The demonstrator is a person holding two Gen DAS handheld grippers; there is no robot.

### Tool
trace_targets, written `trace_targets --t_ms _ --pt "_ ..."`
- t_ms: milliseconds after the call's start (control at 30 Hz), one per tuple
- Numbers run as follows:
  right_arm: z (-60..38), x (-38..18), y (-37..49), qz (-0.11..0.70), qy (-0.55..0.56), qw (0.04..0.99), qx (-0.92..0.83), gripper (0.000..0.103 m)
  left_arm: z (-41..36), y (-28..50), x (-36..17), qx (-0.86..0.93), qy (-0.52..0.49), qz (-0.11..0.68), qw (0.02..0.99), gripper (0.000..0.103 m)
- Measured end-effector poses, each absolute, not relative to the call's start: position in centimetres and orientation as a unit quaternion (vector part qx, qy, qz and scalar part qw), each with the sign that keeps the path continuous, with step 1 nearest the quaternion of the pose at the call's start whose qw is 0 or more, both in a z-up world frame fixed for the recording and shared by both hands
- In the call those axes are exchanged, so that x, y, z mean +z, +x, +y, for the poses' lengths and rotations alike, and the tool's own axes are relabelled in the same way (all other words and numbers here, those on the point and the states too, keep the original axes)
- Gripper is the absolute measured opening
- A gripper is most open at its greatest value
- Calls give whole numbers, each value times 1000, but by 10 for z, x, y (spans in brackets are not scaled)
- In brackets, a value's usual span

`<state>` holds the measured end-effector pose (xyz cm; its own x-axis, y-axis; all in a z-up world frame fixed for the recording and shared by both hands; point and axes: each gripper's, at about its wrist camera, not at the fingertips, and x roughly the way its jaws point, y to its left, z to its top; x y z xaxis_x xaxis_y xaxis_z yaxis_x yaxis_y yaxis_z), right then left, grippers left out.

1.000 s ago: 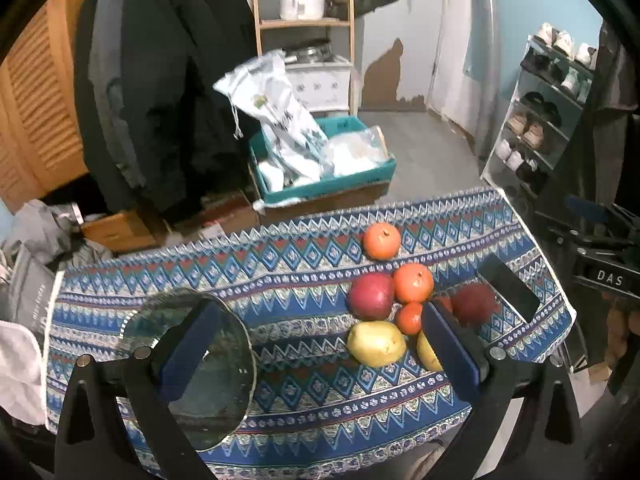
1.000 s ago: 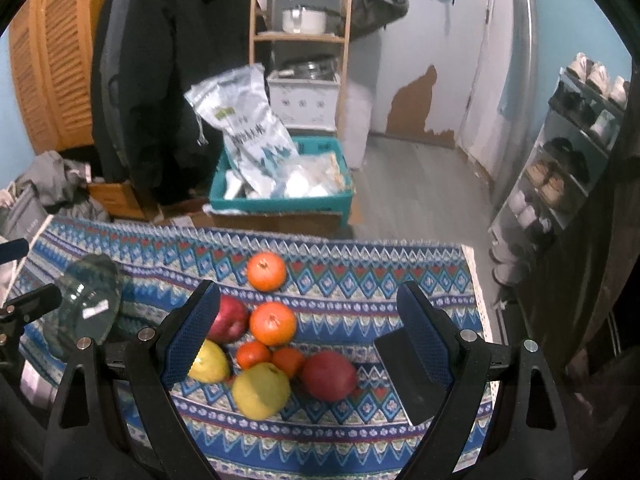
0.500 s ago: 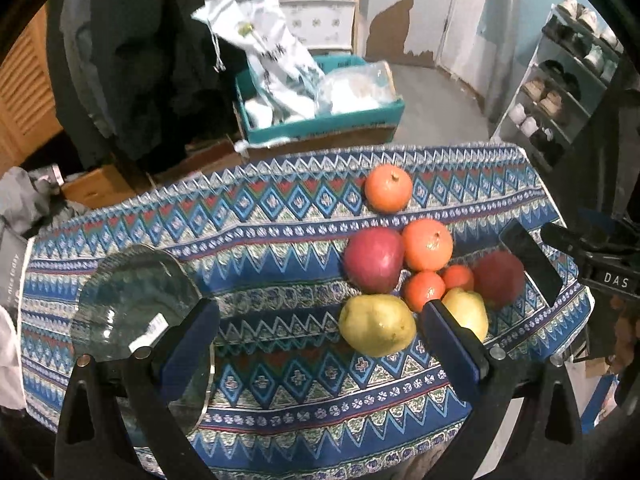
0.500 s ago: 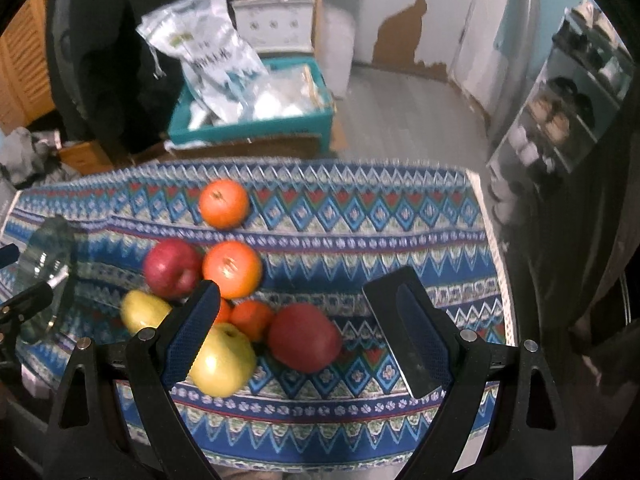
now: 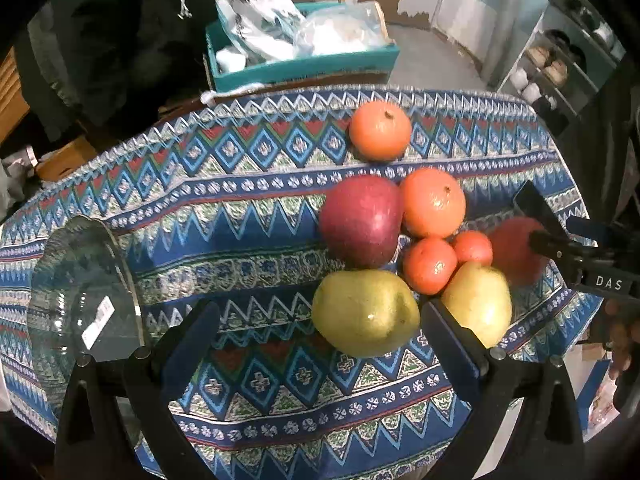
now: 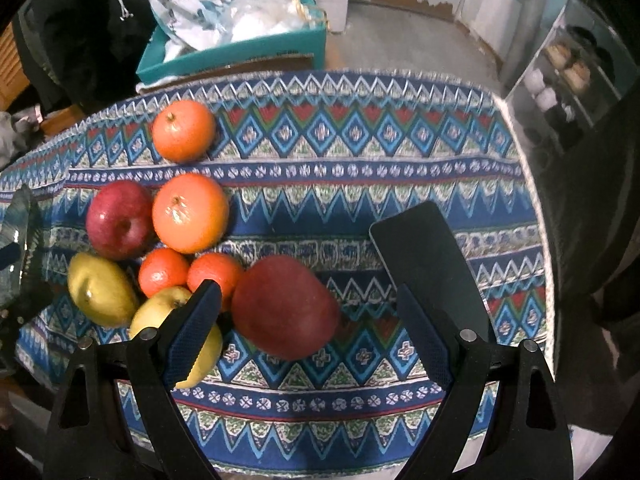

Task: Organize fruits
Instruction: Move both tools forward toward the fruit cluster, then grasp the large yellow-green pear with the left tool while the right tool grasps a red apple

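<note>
Fruits (image 6: 188, 212) sit clustered on the patterned tabletop (image 6: 360, 152); we note left claw (image 5: 320, 344) and right claw (image 6: 308, 328) both spread apart, gripping nothing.

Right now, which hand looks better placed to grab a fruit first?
Probably the right. The right gripper is open with the red apple between its fingers. The left gripper is open too, but the yellow pear lies just beyond its fingertips.

eight fruits (image 5: 362, 220) clustered on cloth, seemingly touching
</note>
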<state>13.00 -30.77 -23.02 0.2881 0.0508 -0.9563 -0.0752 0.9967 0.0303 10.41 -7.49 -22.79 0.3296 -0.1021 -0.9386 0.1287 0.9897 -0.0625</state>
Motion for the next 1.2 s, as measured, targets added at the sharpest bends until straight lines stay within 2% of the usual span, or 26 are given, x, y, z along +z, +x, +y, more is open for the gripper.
trace_targets --t_ms 433,633,700,767,900,1033,1200 --pt "-303 -271 135 630 8 774 61 88 -84 116 -264 -85 -2 601 795 102" --pt "-297 -286 138 633 24 770 71 80 -86 118 -272 -105 -21 604 789 96" --pt "-296 -288 141 631 36 771 76 74 -87 118 -273 -113 -28 605 788 93" --pt "-295 -289 142 630 38 772 76 74 -89 119 -274 -121 -34 608 784 88" --pt "-297 -286 141 628 35 774 76 74 -95 118 -280 -126 -31 616 777 86" --pt "-297 -286 143 627 30 775 79 74 -100 117 -286 -135 -30 624 769 79" --pt "-295 -280 131 620 18 781 74 74 -103 118 -289 -142 -31 621 770 78"
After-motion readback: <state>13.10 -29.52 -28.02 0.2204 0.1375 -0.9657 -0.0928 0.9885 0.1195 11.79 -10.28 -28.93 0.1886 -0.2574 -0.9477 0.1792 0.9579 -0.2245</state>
